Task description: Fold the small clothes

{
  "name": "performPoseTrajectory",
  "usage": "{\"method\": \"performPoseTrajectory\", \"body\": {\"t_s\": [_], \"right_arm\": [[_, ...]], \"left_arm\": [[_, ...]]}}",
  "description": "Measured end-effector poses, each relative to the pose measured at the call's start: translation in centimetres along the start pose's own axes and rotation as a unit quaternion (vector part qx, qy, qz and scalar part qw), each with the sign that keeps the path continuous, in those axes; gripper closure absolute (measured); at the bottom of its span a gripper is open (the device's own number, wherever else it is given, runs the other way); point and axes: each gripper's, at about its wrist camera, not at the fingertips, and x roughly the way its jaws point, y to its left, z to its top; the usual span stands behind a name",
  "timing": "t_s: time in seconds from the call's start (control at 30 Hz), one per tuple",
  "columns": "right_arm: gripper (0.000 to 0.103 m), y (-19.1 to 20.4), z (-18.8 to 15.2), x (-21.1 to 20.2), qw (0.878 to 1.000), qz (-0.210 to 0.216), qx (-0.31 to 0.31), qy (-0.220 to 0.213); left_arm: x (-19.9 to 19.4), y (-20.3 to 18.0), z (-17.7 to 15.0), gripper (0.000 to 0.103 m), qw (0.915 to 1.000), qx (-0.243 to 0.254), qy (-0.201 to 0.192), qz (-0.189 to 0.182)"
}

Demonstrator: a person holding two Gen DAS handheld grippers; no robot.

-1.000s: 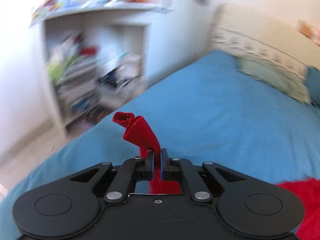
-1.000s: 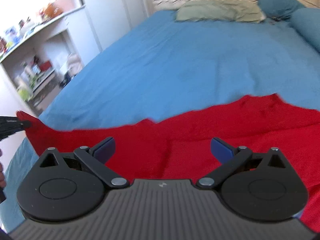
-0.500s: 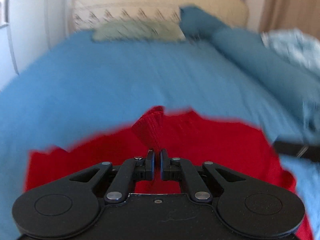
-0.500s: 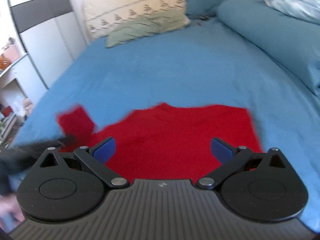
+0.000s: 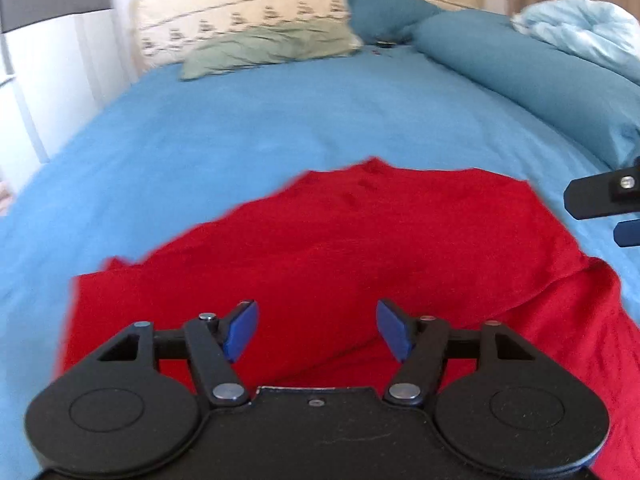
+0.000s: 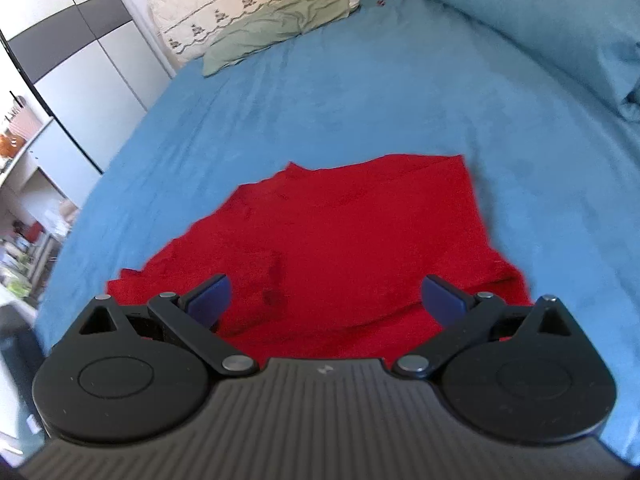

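A red garment [image 5: 360, 240] lies on the blue bed sheet [image 5: 240, 128], partly folded over itself, with a fold edge running across its near part. It also shows in the right wrist view [image 6: 352, 240]. My left gripper [image 5: 316, 330] is open and empty, hovering just above the garment's near side. My right gripper [image 6: 324, 300] is open and empty above the garment's near edge. One of its fingers [image 5: 600, 196] shows at the right edge of the left wrist view.
A green pillow [image 5: 264, 50] and a cream embroidered pillow [image 6: 248, 0] lie at the head of the bed. A blue bolster [image 5: 520, 72] and pale blue bedding [image 5: 580, 32] lie along the right side. A wardrobe [image 6: 80, 60] and shelves [image 6: 24, 208] stand at the left.
My left gripper let go of the red sleeve and opened. The sleeve now lies folded onto the garment. Both grippers swung towards the head of the bed.
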Motion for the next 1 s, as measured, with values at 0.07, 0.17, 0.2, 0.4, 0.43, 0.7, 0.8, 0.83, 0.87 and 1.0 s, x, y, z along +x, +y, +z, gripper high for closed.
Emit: {"method": "performPoseTrajectory", "body": {"t_s": [0.07, 0.17, 0.2, 0.4, 0.43, 0.7, 0.8, 0.83, 0.87, 1.0], "right_arm": [[0.0, 1.4, 0.1, 1.5, 1.0, 0.008, -0.01, 0.011], [0.0, 3.5, -0.8, 4.4, 0.999, 0.017, -0.032, 0.027], [0.0, 4.2, -1.1, 5.3, 0.999, 0.016, -0.04, 0.03], [0.021, 7.1, -3.5, 10.6, 0.997, -0.013, -0.065, 0.05], [0.025, 7.3, -3.9, 11.2, 0.996, -0.019, -0.066, 0.049], [0.063, 10.1, -5.8, 12.9, 0.987, -0.074, -0.143, 0.021], [0.076, 10.5, -5.5, 12.5, 0.986, -0.078, -0.149, 0.02], [0.078, 10.7, -5.2, 11.9, 0.985, -0.075, -0.154, 0.013], [0.079, 10.9, -4.7, 11.2, 0.985, -0.07, -0.158, 0.005], [0.079, 11.1, -1.2, 7.2, 0.979, -0.061, -0.186, -0.049]], "left_arm": [[-1.1, 2.5, -0.5, 0.027, 0.9994, -0.01, 0.005, 0.034], [-1.1, 6.6, -1.9, 0.027, 0.9963, -0.031, 0.02, 0.078], [-0.7, 7.8, -2.4, 0.027, 0.9949, -0.039, 0.027, 0.089], [1.8, 12.5, -5.0, 0.027, 0.9892, -0.053, 0.052, 0.126], [2.2, 12.9, -5.2, 0.027, 0.9888, -0.056, 0.054, 0.127], [1.9, 13.1, -6.2, 0.027, 0.9894, -0.065, 0.059, 0.115], [1.9, 13.1, -6.0, 0.027, 0.9895, -0.068, 0.062, 0.111], [1.9, 13.2, -6.1, 0.027, 0.9895, -0.069, 0.063, 0.111], [1.8, 13.1, -6.1, 0.027, 0.9896, -0.068, 0.063, 0.11], [1.8, 12.6, -5.9, 0.027, 0.9904, -0.061, 0.066, 0.105]]}}
